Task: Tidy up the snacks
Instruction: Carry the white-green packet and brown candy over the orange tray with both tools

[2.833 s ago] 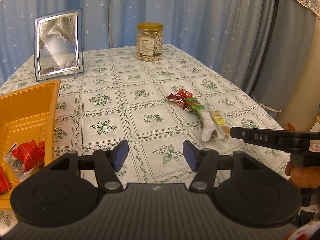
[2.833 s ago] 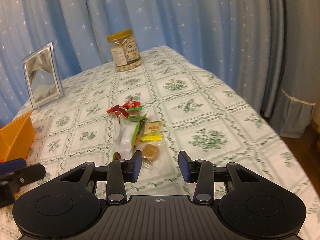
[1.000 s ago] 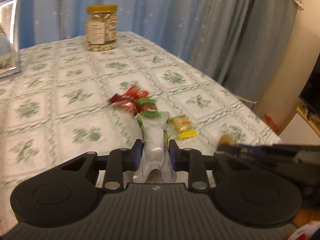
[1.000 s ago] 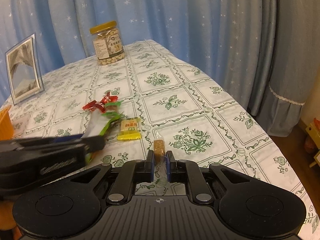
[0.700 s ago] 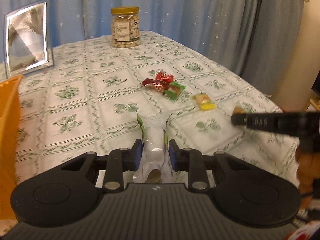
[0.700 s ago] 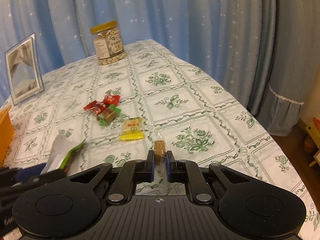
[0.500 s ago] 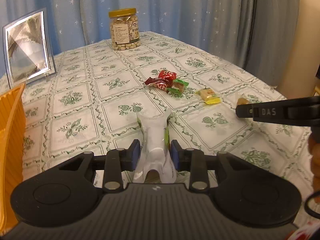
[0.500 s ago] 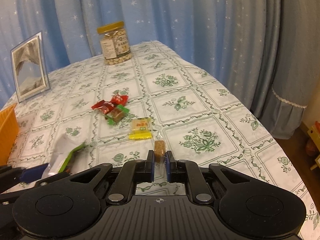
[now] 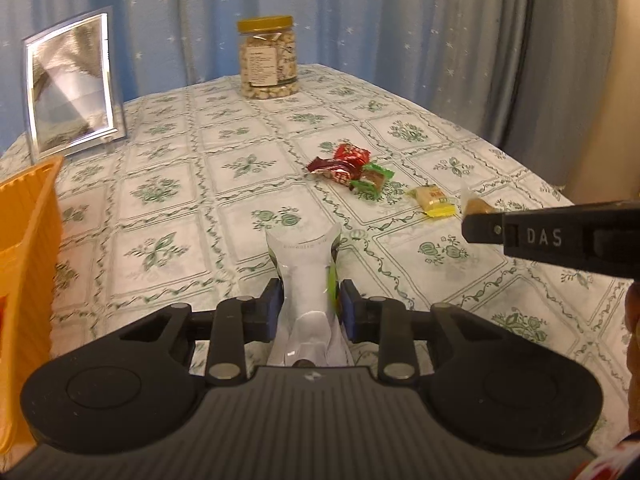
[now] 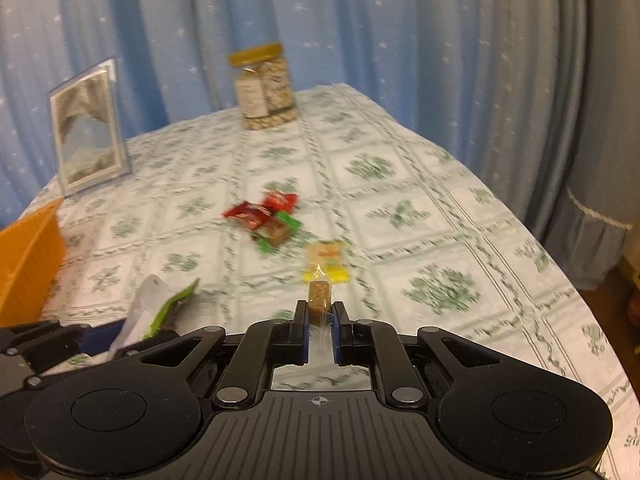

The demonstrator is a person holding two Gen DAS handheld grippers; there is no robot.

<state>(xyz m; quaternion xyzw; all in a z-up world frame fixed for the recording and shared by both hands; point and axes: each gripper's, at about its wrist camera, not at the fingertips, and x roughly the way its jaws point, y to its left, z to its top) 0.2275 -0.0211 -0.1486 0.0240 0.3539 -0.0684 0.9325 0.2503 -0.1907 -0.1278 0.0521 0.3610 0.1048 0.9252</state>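
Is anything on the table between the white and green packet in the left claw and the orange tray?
Nothing visible: only bare tablecloth lies between the white and green packet and the orange tray.

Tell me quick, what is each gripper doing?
Left gripper: closed on the white packet.
Right gripper: closed on the brown candy.

A framed picture stands on the floral tablecloth before blue curtains.
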